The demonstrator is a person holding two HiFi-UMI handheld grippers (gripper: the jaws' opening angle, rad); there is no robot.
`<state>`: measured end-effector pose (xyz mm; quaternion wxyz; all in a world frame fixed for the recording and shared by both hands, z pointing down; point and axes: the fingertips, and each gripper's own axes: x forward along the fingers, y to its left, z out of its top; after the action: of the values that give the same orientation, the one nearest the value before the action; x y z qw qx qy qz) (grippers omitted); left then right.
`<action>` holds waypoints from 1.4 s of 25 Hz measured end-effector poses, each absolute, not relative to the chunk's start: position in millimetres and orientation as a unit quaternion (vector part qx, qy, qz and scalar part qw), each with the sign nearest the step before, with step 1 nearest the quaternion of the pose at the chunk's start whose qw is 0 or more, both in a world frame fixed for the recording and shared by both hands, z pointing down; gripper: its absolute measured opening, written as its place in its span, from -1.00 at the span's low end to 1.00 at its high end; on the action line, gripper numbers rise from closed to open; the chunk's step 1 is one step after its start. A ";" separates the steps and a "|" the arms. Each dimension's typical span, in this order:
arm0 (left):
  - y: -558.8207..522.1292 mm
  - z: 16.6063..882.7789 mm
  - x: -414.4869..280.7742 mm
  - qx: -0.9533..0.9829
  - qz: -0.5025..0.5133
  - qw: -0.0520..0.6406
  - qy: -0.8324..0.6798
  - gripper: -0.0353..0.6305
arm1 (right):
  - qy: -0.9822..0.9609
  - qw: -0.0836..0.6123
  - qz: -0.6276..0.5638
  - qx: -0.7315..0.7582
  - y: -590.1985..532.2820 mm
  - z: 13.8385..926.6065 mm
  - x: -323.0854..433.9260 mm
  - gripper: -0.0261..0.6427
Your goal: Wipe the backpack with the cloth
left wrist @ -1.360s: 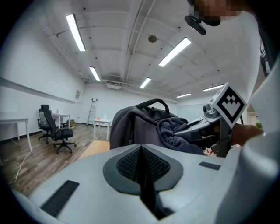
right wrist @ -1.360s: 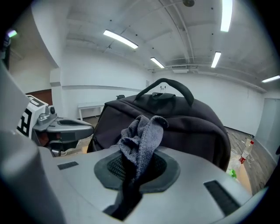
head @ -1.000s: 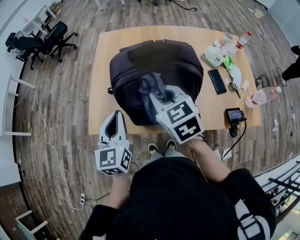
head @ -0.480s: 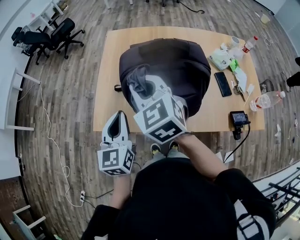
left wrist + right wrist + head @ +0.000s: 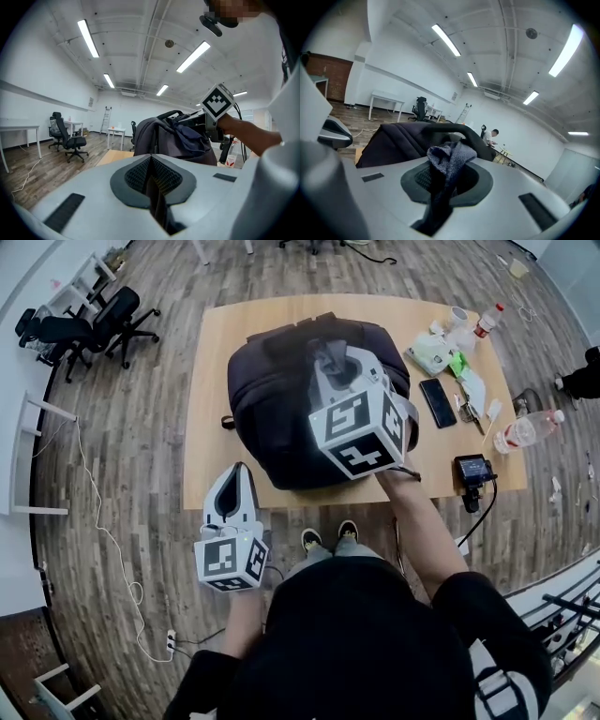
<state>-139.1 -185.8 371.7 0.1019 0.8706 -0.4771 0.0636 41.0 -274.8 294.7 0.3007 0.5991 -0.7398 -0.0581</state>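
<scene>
Black fabric backpack [image 5: 272, 418] on the light wooden table [image 5: 211, 343], wiping under way
The right gripper [image 5: 339, 371], clamped on the grey-blue knitted cloth [image 5: 450, 157], has swept from the bag's left side to its upper right; the left gripper [image 5: 234, 474] waits closed, empty, off the table.

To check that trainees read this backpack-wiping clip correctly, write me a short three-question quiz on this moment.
1. Which thing does the right gripper hold? A sponge; B cloth; C brush.
2. True or false: the left gripper presses on the backpack.
3. Fill in: the backpack lies on a wooden ____.
Key: 1 B. 2 false; the left gripper is shut, empty and clear of the backpack. 3 table.
</scene>
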 end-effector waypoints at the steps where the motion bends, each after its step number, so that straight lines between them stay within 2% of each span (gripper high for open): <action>1: -186.7 371.4 -136.0 0.873 0.064 0.101 -0.473 -0.84 | -0.733 0.302 -0.057 0.607 -271.8 294.0 52.7 -0.77; 17: -199.6 369.9 -93.5 0.895 0.075 0.086 -0.432 -0.84 | -0.666 0.284 -0.036 0.688 -208.6 298.3 172.8 -0.77; 31: -199.9 371.3 -88.3 0.897 0.071 0.090 -0.426 -0.84 | -0.692 0.323 -0.127 0.633 -208.1 292.0 124.5 -0.77; 35: -199.9 372.7 -92.3 0.896 0.069 0.096 -0.427 -0.84 | -0.736 0.347 -0.090 0.574 -211.2 322.9 96.4 -0.77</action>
<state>-92.3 -199.9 372.7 0.0965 0.8963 -0.4275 0.0685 96.4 -211.2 322.9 0.3471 0.5743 -0.7359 -0.0903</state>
